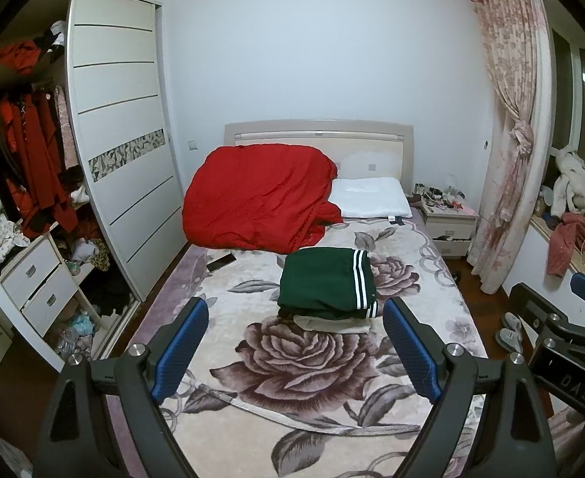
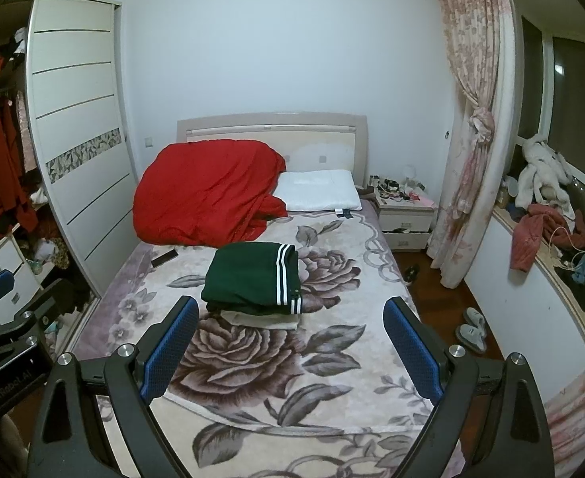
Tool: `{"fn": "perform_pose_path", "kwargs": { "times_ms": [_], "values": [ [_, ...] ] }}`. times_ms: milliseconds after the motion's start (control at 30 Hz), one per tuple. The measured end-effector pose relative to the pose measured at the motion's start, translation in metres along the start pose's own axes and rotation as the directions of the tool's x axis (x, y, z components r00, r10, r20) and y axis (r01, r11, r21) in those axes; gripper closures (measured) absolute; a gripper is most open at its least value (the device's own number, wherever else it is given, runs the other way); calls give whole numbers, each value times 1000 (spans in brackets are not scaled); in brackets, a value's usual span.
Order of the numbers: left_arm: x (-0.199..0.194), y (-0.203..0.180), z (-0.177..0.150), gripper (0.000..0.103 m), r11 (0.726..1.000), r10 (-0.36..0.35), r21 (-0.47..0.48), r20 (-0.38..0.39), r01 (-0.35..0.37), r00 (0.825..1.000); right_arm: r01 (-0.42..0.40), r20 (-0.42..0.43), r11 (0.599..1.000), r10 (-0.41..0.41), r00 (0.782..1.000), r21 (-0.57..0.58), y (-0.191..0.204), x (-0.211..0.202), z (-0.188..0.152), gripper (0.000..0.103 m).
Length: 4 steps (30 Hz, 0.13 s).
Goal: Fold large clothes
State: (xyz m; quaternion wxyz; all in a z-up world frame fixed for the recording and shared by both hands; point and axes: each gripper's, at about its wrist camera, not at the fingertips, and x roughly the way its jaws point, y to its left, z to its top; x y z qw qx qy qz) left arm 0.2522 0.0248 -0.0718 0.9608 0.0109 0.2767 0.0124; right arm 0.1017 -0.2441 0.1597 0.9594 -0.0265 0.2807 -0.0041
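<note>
A folded dark green garment (image 1: 326, 283) with white stripes along its right edge lies near the middle of the bed, on top of a folded cream garment (image 1: 332, 323) whose near edge peeks out beneath it. Both rest on a floral blanket (image 1: 292, 362) printed with large roses. Beyond the stack, a bunched red quilt (image 1: 256, 195) is heaped at the far left against the headboard (image 1: 372, 139), with a white pillow (image 1: 370, 197) just to its right. A dark phone (image 1: 221, 262) lies on the blanket near the quilt's left edge.

The left gripper (image 1: 296, 352) hangs above the near part of the bed, fingers spread wide and empty. The right gripper (image 2: 292, 350) is beside it, likewise wide apart with nothing between the pads.

An open wardrobe (image 1: 121, 151) stands on the left, a cluttered nightstand (image 1: 449, 223) and a pink floral curtain (image 1: 507, 127) on the right, and slippers (image 2: 471, 328) sit on the floor.
</note>
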Motion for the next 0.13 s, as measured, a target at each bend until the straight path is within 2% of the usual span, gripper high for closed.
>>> {"fn": "perform_pose_path", "kwargs": {
  "times_ms": [133],
  "values": [
    [0,0,0,13,1000,10,-6,4,-10,1000,0,-1,1000,0,1000,-1,0,-1,-1,7]
  ]
}}
